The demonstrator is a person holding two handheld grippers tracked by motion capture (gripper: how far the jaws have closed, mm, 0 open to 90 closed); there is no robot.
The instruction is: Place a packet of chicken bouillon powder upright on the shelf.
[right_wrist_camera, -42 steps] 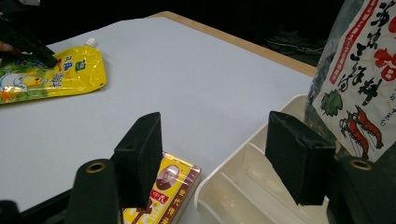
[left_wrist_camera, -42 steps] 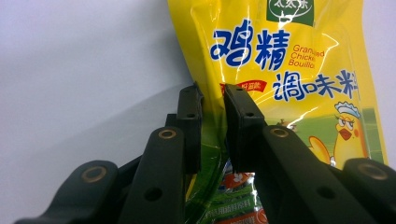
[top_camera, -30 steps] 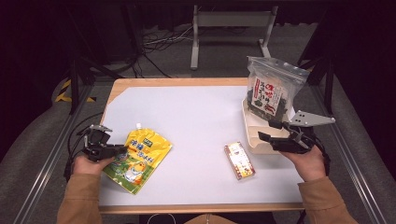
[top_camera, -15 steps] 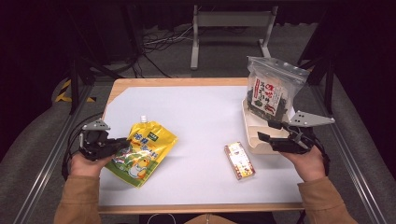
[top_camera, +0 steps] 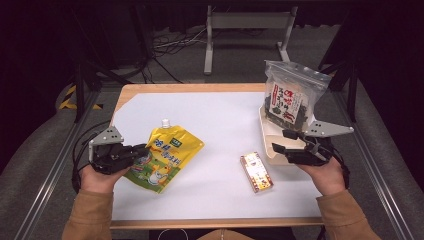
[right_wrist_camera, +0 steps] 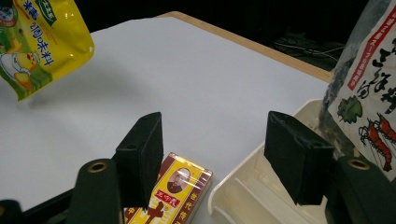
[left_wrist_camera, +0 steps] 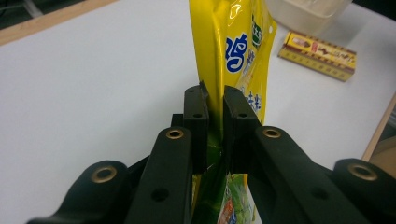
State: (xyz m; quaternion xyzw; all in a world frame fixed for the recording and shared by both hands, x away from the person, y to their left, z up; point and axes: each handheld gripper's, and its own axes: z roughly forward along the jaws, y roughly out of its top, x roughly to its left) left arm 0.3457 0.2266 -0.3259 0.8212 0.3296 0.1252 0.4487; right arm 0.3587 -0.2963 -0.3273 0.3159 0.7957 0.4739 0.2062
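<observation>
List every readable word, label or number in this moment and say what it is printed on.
Yellow spout pouch, clamped in the left gripper: large blue East Asian characters and a green label, too blurred to quote.
Clear seaweed bag standing in the cream tray: red vertical East Asian characters, not legible enough to quote.
Small red-and-yellow box: portrait and red characters, too small to read.
No Latin words or numbers can be read.

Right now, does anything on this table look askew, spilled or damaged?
Nothing spilled or torn. The seaweed bag stands upright in the cream tray at the table's right edge, rising well above its rim. The yellow pouch hangs tilted, pinched at one end by the left gripper. The small box lies flat.
</observation>
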